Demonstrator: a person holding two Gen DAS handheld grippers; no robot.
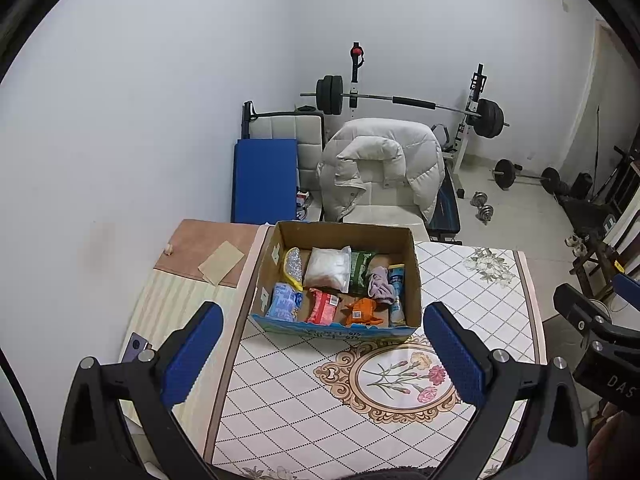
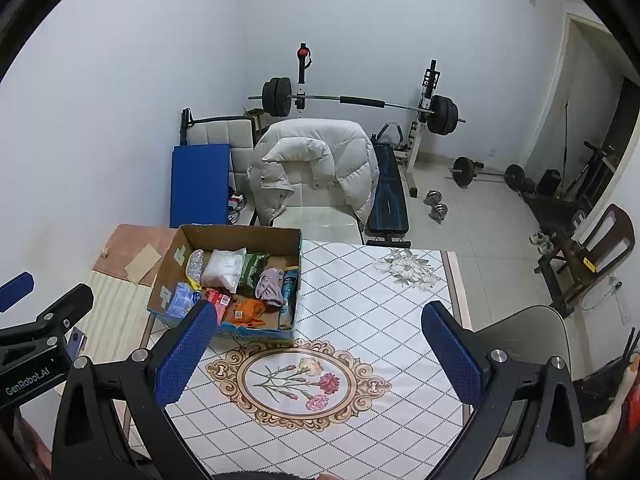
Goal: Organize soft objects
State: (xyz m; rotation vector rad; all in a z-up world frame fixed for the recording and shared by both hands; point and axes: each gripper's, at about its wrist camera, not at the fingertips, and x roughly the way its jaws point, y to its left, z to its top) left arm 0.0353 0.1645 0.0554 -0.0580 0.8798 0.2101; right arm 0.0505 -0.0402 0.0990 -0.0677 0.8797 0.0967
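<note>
An open cardboard box (image 1: 348,232) (image 2: 240,234) stands at the far left of the patterned table. Inside lie soft items: a white packet (image 1: 328,268) (image 2: 224,268), a green pouch (image 1: 360,270), a purple cloth (image 1: 380,286) (image 2: 269,286), an orange piece (image 1: 360,312) (image 2: 250,310), a red pack (image 1: 323,306) and a blue pack (image 1: 284,302). My left gripper (image 1: 322,324) hovers open above the table, just short of the box. My right gripper (image 2: 320,322) is open too, to the right of the box, holding nothing.
The table (image 2: 360,320) carries a diamond-pattern cloth with a flower medallion (image 2: 296,380). Beyond it a chair draped with a white puffy jacket (image 1: 380,168), a blue mat (image 1: 264,180), a barbell rack (image 1: 408,100) and dumbbells on the floor. A low side surface (image 1: 192,280) lies left.
</note>
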